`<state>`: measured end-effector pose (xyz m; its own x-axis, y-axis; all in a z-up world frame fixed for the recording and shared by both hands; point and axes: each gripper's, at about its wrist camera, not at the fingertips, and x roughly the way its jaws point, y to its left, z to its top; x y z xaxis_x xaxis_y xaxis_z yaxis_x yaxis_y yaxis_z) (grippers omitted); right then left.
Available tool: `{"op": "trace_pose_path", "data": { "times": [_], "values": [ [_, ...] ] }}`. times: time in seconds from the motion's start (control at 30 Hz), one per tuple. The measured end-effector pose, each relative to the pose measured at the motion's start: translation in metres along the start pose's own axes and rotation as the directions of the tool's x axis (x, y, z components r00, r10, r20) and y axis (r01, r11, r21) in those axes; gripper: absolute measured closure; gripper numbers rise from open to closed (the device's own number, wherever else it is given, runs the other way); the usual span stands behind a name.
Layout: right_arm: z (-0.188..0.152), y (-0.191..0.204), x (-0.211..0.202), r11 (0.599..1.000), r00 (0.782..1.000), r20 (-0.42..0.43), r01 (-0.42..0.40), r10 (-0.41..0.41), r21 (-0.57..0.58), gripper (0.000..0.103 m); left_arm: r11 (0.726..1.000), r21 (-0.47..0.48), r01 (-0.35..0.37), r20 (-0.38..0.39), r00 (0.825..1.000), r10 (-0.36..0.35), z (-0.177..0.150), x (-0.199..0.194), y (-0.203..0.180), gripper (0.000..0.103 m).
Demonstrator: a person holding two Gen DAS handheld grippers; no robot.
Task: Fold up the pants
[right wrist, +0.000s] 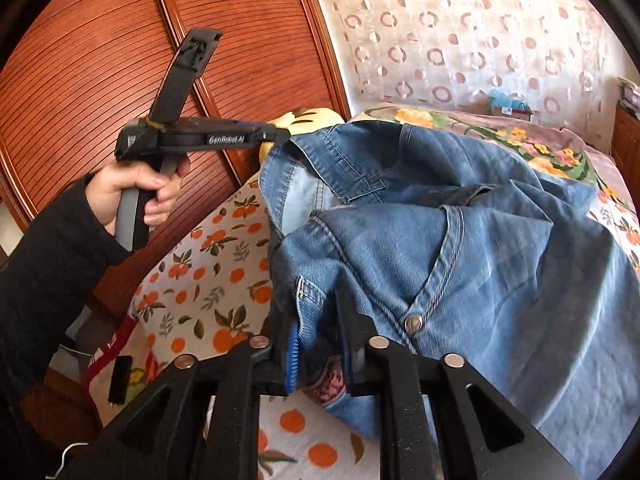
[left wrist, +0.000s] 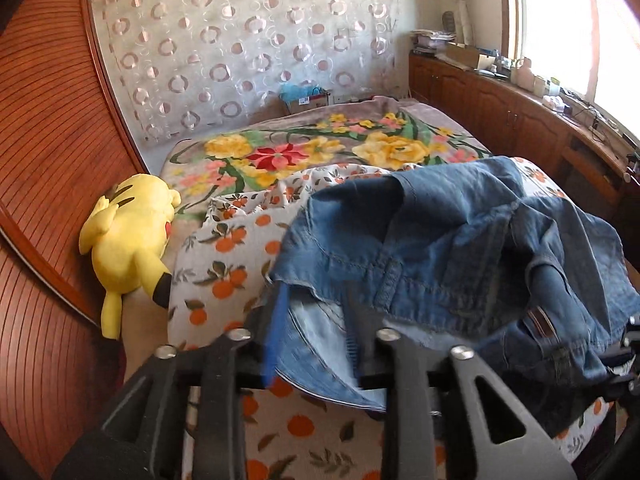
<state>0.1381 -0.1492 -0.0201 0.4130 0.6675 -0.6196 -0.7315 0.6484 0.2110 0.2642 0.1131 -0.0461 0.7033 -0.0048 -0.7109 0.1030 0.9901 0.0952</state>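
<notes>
Where the jeans are: the blue jeans (left wrist: pixel 460 240) lie in a bumpy heap on the orange-print bed sheet (left wrist: pixel 224 248), near the close edge of the bed. They are not folded yet.
Left claw: the left gripper (left wrist: pixel 316 320) is about half open. A flap of jeans cloth hangs loose in the gap, and it does not look pinched.
Right claw: the right gripper (right wrist: pixel 320 340) has only a small gap. The top edge of the jeans sits in that gap. It looks let go, but I am not fully sure.
Hand: a hand (right wrist: pixel 136 192) in a dark sleeve holds the left gripper up by the far corner of the heap.
How the jeans feel: I think they are soft and floppy, but thick and a bit heavy. They will sag and bunch up. They should not slip much or break.
Where to grab: the waistband (right wrist: pixel 448 248) by the metal button (right wrist: pixel 412 323) is thick and strong. I would pinch it at its two ends, one claw each, then lift and shake the legs out flat.
Close by: a yellow Pikachu plush toy (left wrist: pixel 132 236) lies beside the sheet, well apart from the jeans.
</notes>
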Motion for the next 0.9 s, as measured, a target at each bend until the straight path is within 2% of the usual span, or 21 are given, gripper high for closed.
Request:
{"op": "trace_pose_path", "data": {
  "times": [0.03, 0.07, 0.17, 0.3, 0.43, 0.5, 0.63, 0.77, 0.9],
  "values": [
    [-0.007, 0.003, -0.003, 1.0, 1.0, 0.004, -0.002, 0.002, 0.003, 0.077, 1.0, -0.003, 0.004, 0.004, 1.0, -0.004, -0.004, -0.003, -0.003, 0.058],
    [-0.006, 0.005, -0.006, 1.0, 1.0, 0.008, 0.001, -0.001, 0.005, 0.073, 1.0, -0.006, 0.015, 0.011, 1.0, -0.015, -0.008, -0.008, -0.004, 0.057],
    [-0.011, 0.006, -0.019, 1.0, 0.999, 0.031, 0.016, -0.016, 0.006, 0.064, 1.0, -0.003, 0.03, 0.032, 0.999, -0.03, -0.019, -0.02, -0.01, 0.056],
    [-0.019, 0.001, -0.03, 0.999, 0.997, 0.061, 0.047, -0.047, 0.01, 0.059, 0.997, -0.009, 0.083, 0.049, 0.995, -0.083, -0.035, -0.035, -0.027, 0.056],
    [-0.033, -0.02, -0.036, 0.991, 0.989, 0.074, 0.129, -0.132, 0.038, 0.052, 0.99, 0.003, 0.138, 0.055, 0.989, -0.138, -0.052, -0.044, -0.051, 0.056],
    [-0.042, -0.038, -0.038, 0.979, 0.977, 0.08, 0.193, -0.198, 0.06, 0.052, 0.986, 0.002, 0.168, 0.053, 0.984, -0.168, -0.06, -0.045, -0.061, 0.056],
    [-0.056, -0.078, -0.038, 0.945, 0.947, 0.062, 0.308, -0.315, 0.109, 0.052, 0.982, 0.027, 0.186, 0.021, 0.982, -0.186, -0.076, -0.033, -0.08, 0.056],
    [-0.068, -0.11, -0.036, 0.913, 0.922, 0.029, 0.379, -0.387, 0.149, 0.051, 0.98, 0.031, 0.197, -0.024, 0.98, -0.196, -0.088, -0.017, -0.085, 0.056],
    [-0.072, -0.121, -0.028, 0.897, 0.906, 0.006, 0.419, -0.424, 0.143, 0.051, 0.97, 0.045, 0.238, -0.083, 0.969, -0.234, -0.096, -0.005, -0.088, 0.054]
  ]
}}
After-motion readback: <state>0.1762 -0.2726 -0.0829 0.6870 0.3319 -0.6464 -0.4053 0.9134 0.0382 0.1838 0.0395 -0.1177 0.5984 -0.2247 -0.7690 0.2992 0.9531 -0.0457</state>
